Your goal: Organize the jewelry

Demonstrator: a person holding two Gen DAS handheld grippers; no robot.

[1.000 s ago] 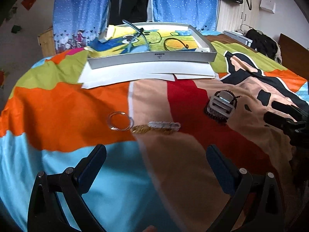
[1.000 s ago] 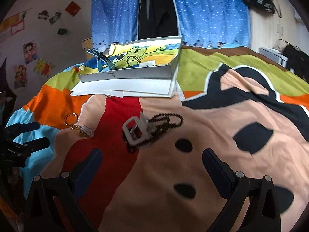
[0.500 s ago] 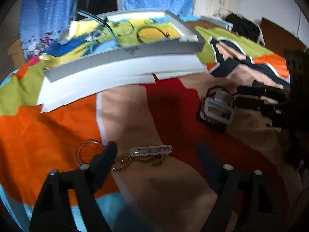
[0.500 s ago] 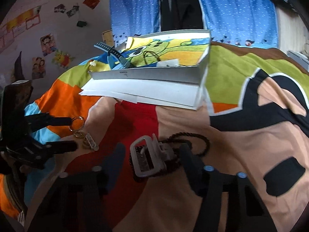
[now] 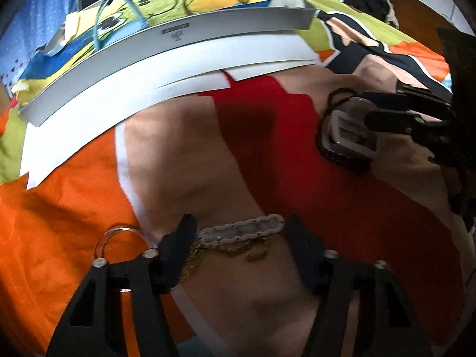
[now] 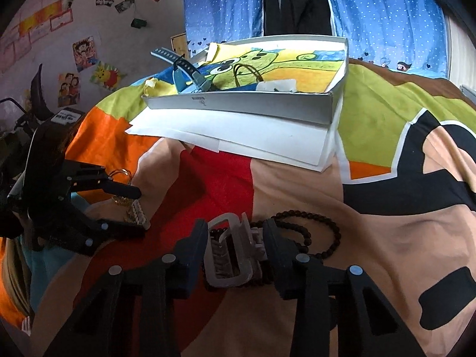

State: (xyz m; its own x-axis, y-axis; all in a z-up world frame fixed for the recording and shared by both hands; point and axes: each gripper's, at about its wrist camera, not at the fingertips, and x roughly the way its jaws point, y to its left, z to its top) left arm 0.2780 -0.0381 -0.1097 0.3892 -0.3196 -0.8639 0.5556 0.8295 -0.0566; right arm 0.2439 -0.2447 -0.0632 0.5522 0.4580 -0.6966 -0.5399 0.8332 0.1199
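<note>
A white scalloped hair clip [image 5: 241,228] lies on a gold chain [image 5: 235,248] on the bedspread. My left gripper [image 5: 239,232] is open, its fingers on either side of the clip. A clear ring [image 5: 116,235] lies just to its left. My right gripper [image 6: 235,241] is open around a grey claw clip [image 6: 230,255] that sits on a black bead bracelet [image 6: 315,232]. The right gripper also shows in the left wrist view [image 5: 395,110], and the left gripper in the right wrist view [image 6: 131,205].
A grey tray [image 6: 238,105] with a cartoon lining stands behind on white sheets [image 6: 238,136]; it holds a blue watch [image 6: 184,68], a cord loop [image 6: 247,73] and a white item [image 6: 276,84]. Blue curtains [image 6: 380,15] hang behind the bed.
Both grippers have moved forward and down and their fingers have come closer together. The left now straddles the white clip and chain, the right straddles the claw clip.
</note>
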